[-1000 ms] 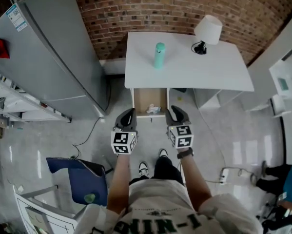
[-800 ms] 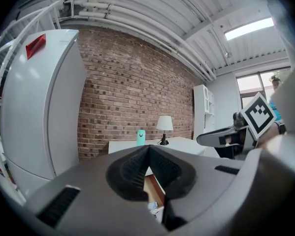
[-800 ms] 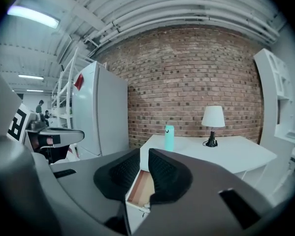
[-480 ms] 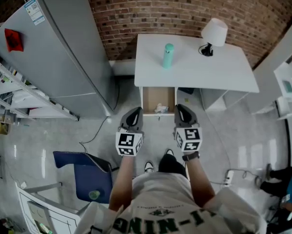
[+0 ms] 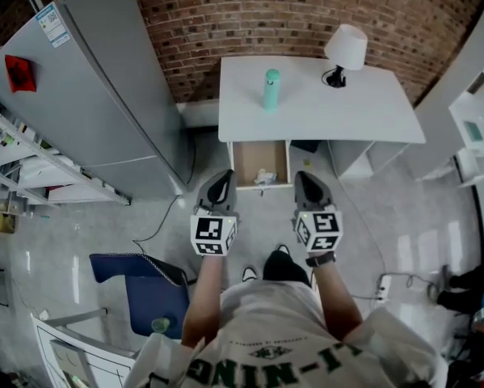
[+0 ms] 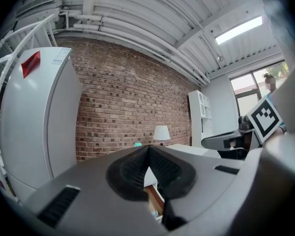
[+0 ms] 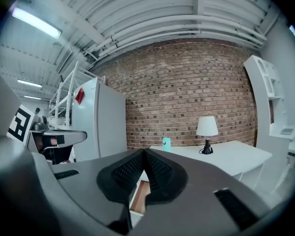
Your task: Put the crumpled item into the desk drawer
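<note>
1. Evidently, the placing itself looked done: the crumpled item [image 5: 265,176], a small white wad, lay inside the open desk drawer [image 5: 240,162], near its front edge and towards the right side.
2. The left gripper [image 5: 220,186] had its jaws pressed together with nothing between them. The right gripper [image 5: 309,186] had just been closing its jaws, and they too met on nothing.
3. Both were held roughly level in front of the person, short of the drawer front and touching nothing.
4. If the drawer was to be pushed shut, I judged the good way was to set one closed tip flat against the middle of the front panel. The push should run straight along the runners, since one from a corner might skew it.
5. The wad sat low enough, as far as I could tell, not to catch under the desk [image 5: 347,111], though that was worth a glance first.
6. Containers: the drawer held only the wad, and the rest of its brown floor was bare. A teal bottle [image 5: 270,89] stood capped on the desktop, its contents unseen, with a lamp [image 5: 344,51] well to its right.
</note>
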Available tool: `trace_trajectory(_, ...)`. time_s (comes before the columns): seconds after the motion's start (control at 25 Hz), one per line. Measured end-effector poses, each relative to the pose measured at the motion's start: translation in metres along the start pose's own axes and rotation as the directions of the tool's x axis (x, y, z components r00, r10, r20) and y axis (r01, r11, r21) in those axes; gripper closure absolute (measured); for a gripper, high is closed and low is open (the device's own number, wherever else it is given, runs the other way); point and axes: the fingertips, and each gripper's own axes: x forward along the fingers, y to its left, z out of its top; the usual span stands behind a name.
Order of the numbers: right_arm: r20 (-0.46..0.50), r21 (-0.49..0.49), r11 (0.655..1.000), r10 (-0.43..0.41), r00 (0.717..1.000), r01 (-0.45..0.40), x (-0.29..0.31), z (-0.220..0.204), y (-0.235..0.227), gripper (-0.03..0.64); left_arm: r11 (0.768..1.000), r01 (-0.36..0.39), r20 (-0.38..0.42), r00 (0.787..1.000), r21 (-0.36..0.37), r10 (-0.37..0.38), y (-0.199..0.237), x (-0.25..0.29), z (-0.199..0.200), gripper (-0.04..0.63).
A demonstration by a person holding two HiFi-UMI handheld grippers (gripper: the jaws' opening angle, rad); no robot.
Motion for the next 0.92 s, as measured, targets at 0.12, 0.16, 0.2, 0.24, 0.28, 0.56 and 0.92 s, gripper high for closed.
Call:
trace_trajectory(0.12,0.013,0.005,1.0,-0.004,1.0,0.004,-0.005,0.004,-0.001,0.612,1.0,0.005,0.012,1.0,-0.003,-0.005,-0.002,0.0,0.004,0.597)
trace_trajectory(0.16,0.018,0.003,1.0,-0.004,1.0,0.004,-0.006,0.006,-0.001,0.612,1.0,0.007,0.015,1.0,-0.004,-0.007,-0.004,0.0,0.005,0.597)
trace_trajectory(0.2,0.022,0.001,1.0,-0.004,1.0,0.004,-0.008,0.007,-0.001,0.612,1.0,0.01,0.017,1.0,-0.006,-0.01,-0.005,0.0,0.005,0.597)
trace_trajectory(0.24,0.025,-0.001,1.0,-0.003,1.0,0.003,-0.009,0.008,-0.001,0.612,1.0,0.012,0.017,1.0,-0.008,-0.012,-0.007,0.0,0.004,0.597)
trace_trajectory(0.28,0.025,-0.002,1.0,-0.002,1.0,0.002,-0.01,0.008,-0.001,0.613,1.0,0.015,0.014,1.0,-0.012,-0.015,-0.008,0.0,0.003,0.597)
trace_trajectory(0.56,0.025,-0.001,1.0,-0.009,1.0,0.009,-0.017,0.008,-0.006,0.614,1.0,0.024,0.014,1.0,-0.017,-0.024,-0.018,0.0,0.001,0.597)
trace_trajectory(0.92,0.021,-0.031,1.0,-0.002,1.0,0.002,-0.021,0.008,-0.005,0.613,1.0,0.019,0.014,1.0,-0.014,-0.019,-0.02,-0.002,0.0,0.597)
